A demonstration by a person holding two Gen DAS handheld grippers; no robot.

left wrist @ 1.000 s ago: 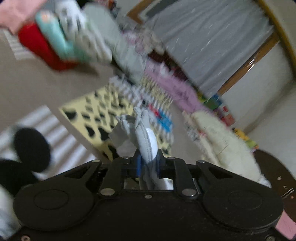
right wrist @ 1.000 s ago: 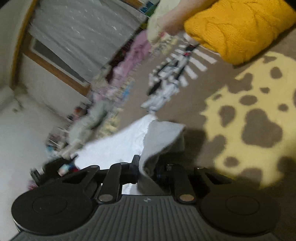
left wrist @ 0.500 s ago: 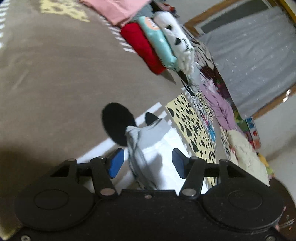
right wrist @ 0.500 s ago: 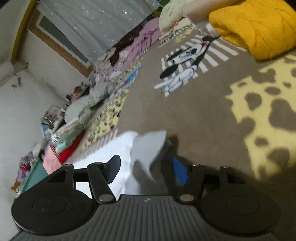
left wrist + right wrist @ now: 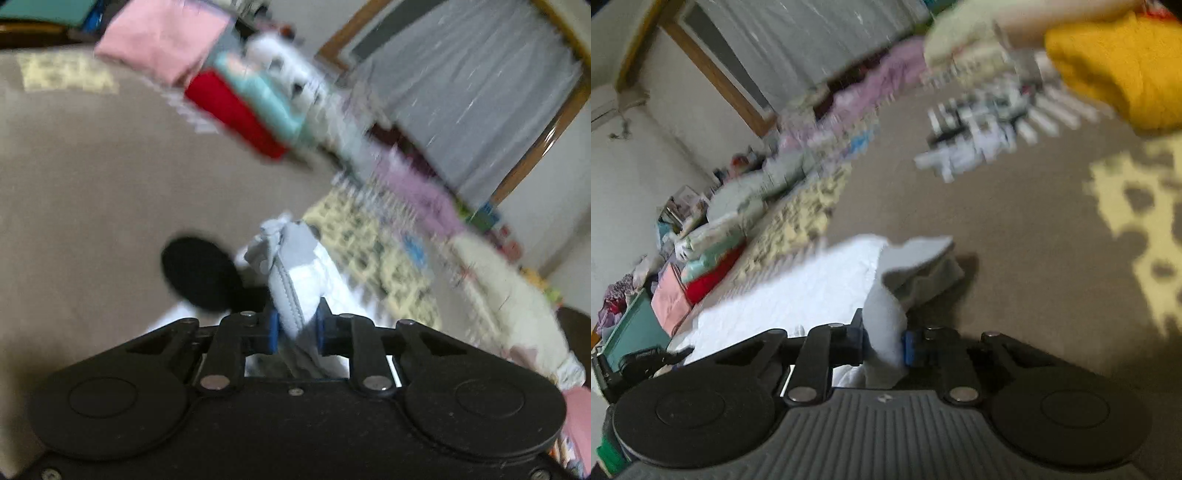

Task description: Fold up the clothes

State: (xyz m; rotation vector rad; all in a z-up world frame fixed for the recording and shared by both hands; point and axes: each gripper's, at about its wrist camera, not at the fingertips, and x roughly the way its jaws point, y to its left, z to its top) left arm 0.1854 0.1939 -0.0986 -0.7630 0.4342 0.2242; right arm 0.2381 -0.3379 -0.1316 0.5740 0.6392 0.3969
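The left gripper (image 5: 295, 328) has its jaws clamped on a bunched grey-and-white garment (image 5: 295, 266), whose seamed edge runs forward and up from between the blue pads. The right gripper (image 5: 884, 341) pinches another grey corner of the garment (image 5: 798, 291), its white body spreading leftward above the brown carpet (image 5: 1034, 258).

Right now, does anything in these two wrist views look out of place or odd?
Nothing stands out. Each tool, left and right, is shut on the white and grey garment. Motion blur hides detail in the folded stack.
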